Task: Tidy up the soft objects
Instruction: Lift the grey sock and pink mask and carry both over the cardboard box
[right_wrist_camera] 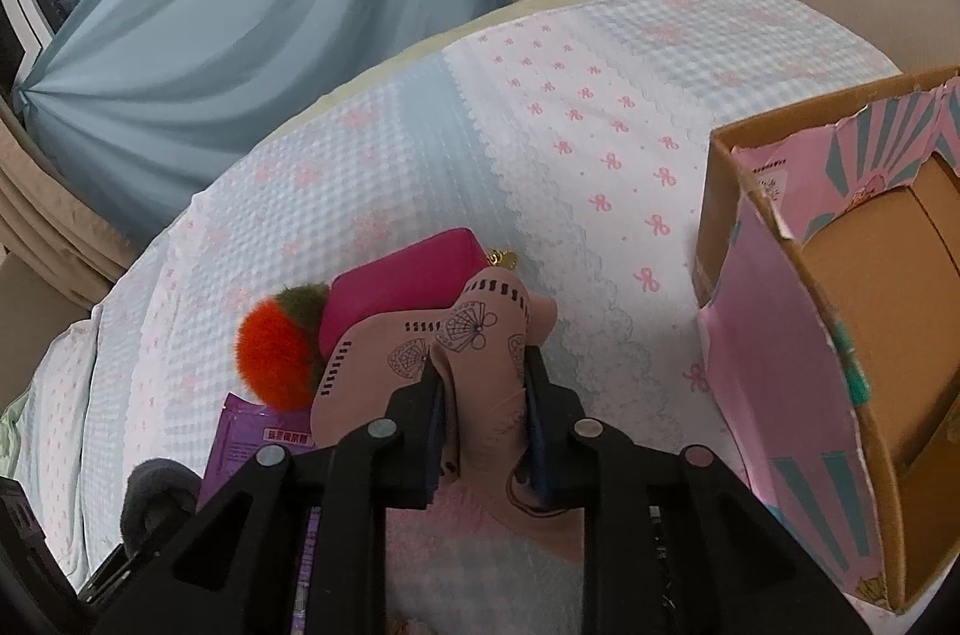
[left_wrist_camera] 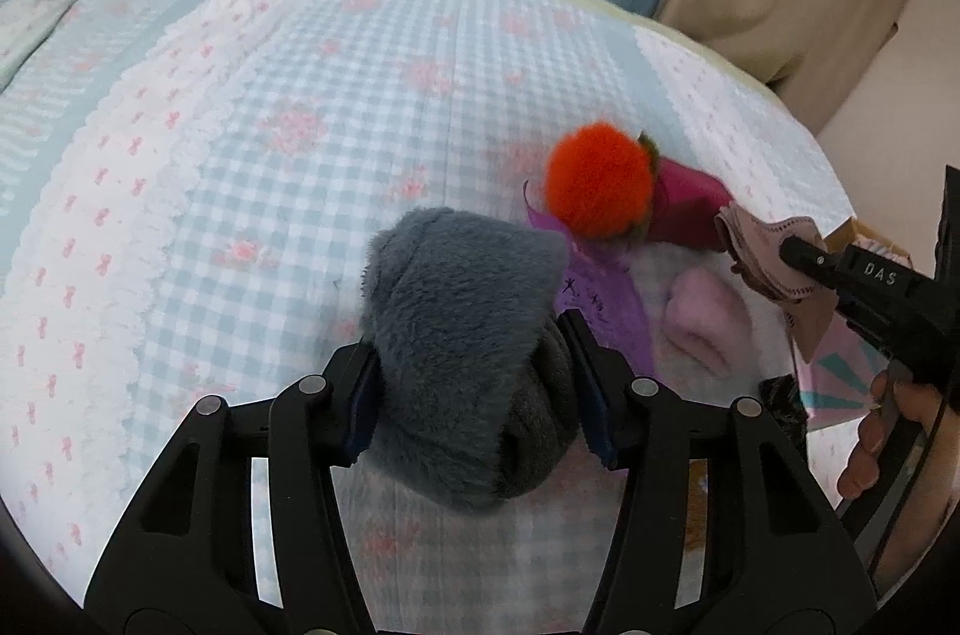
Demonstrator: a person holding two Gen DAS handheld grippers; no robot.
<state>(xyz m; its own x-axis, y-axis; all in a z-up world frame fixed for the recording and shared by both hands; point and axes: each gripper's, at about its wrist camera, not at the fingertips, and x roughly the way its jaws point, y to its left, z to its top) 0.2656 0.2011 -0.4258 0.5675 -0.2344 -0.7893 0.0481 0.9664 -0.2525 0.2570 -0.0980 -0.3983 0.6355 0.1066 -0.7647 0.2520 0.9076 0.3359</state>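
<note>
Holding both items mid-air over the bed (left_wrist_camera: pixel 240 125): left gripper (left_wrist_camera: pixel 468 365) jaws pinch grey plush (left_wrist_camera: pixel 462 323), right gripper (right_wrist_camera: pixel 483 407) jaws pinch pink cloth (right_wrist_camera: pixel 420 353). Box (right_wrist_camera: pixel 840 335) looks empty; pompom (right_wrist_camera: pixel 276 359), pouch (right_wrist_camera: pixel 408 275) remain.

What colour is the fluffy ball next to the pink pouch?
The fluffy ball is bright orange with a green tuft; the left wrist view shows it best.

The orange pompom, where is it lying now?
The orange pompom lies on the bed cover, against the magenta pouch and at the top of the purple packet, ahead and left of the right gripper.
</note>
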